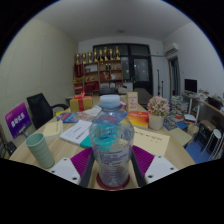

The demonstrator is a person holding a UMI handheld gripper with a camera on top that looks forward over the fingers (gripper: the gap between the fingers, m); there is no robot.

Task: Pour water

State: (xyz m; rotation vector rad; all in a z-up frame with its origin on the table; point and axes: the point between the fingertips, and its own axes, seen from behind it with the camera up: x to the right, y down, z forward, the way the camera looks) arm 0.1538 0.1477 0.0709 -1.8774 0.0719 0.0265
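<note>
Between the tongs [112,170], gripped upright: clear plastic water bottle [111,140], blue cap; green cup [40,150] beside.

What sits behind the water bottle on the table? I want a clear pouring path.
Behind the water bottle, held between the jaws, papers and a colourful book lie on the table. A green cup stands beside it. Whatever lies directly behind the bottle is covered.
</note>
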